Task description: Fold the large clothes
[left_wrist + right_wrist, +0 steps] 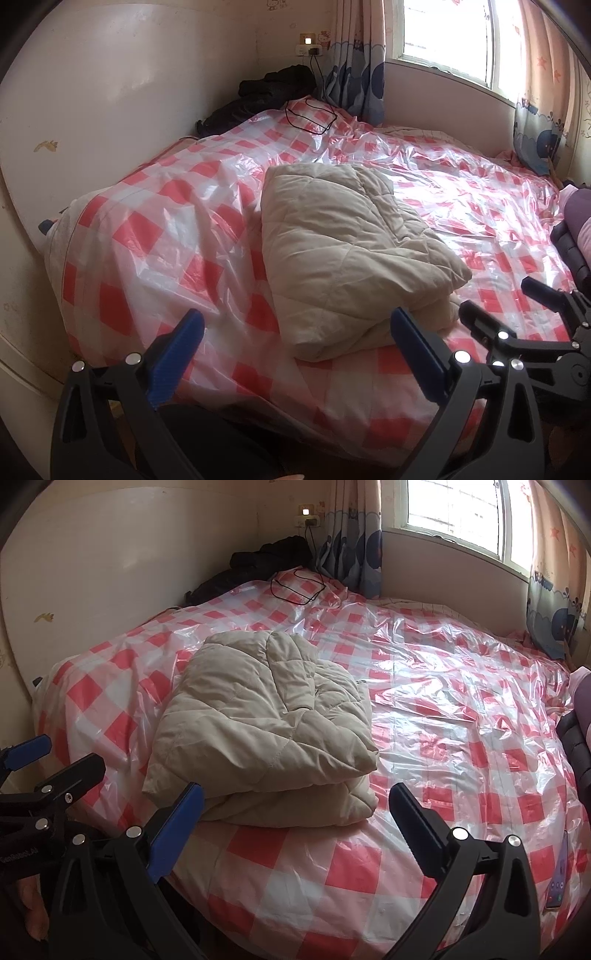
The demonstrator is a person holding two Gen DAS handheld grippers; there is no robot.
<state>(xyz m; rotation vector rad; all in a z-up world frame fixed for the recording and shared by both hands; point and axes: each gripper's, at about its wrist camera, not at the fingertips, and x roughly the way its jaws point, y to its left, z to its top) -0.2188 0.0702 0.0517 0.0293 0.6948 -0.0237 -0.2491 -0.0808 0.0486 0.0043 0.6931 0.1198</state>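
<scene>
Beige and quilted, the padded garment (354, 254) lies already folded into a thick bundle on the bed covered with a glossy red-and-white checked plastic sheet (166, 236); in the left wrist view it sits at the centre of the frame, and in the right wrist view a little left of centre (266, 723). Both tools are empty. The left gripper with blue pads (297, 345) has its fingers wide apart at the lower edge of the frame, and the near corner of the bundle lies between them but untouched. The right gripper with blue pads (295, 812) is also spread wide, just before the near folded edge. I judge the folding is almost done, and what remains is to tidy the bundle or make one more fold. To do this well, each gripper should bite through all layers at a near corner, not only the top layer, because the puffy filling will spring open. The plastic is slippery, so the bundle may slide; lifting, not dragging, seems safer. A black cable (295, 587) and a dark garment (258, 563) lie at the upper centre, well apart from the work.
</scene>
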